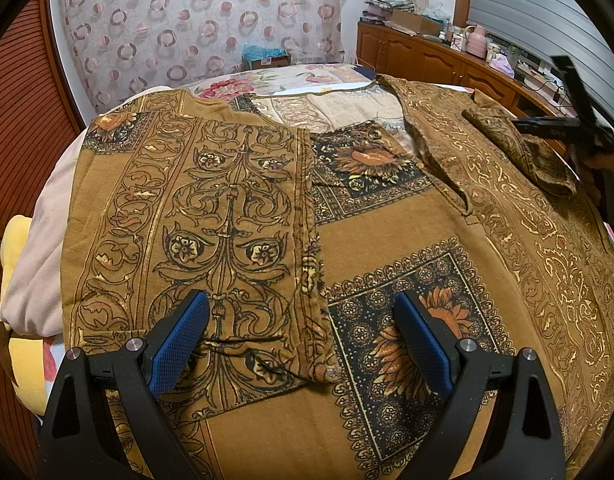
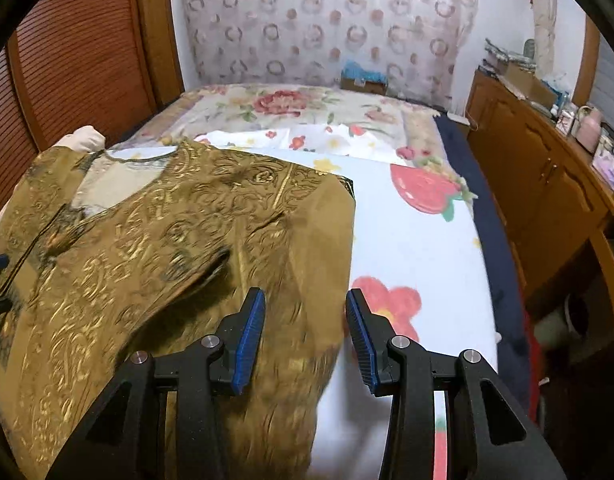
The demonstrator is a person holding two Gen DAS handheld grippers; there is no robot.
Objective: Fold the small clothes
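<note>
The mustard-brown patterned shirt (image 1: pixel 387 240) lies spread across the bed (image 2: pixel 427 232), on top of a white sheet printed with strawberries and flowers. One side panel is already turned inward over the body, its edge running down the middle, and on the other side a short sleeve (image 1: pixel 519 148) sits folded back on top of the cloth.

To my eye it is a light woven thing, soft and floppy, with no stiffness of its own (it will sag the moment it is lifted by one point). It does not look slippery; the weave should give the ribbed blue pads something to bite. I would take it at a hem or at the outer side edge, pinching a single layer, since a grab in the middle would only bunch it.

The left tongs (image 1: pixel 303 344) stand wide open with nothing in them, low over the lower part of the shirt, one pad above the folded panel and the other above the sunflower square.

The right tongs (image 2: pixel 305 336) are parted about halfway, empty too. They hover over the shirt's outer edge, the left pad above brown cloth and the right pad above bare sheet, so the edge runs just between them. No cloth is pinched yet, and whether the pads touch the fabric I cannot tell, the picture being smeared there.
</note>
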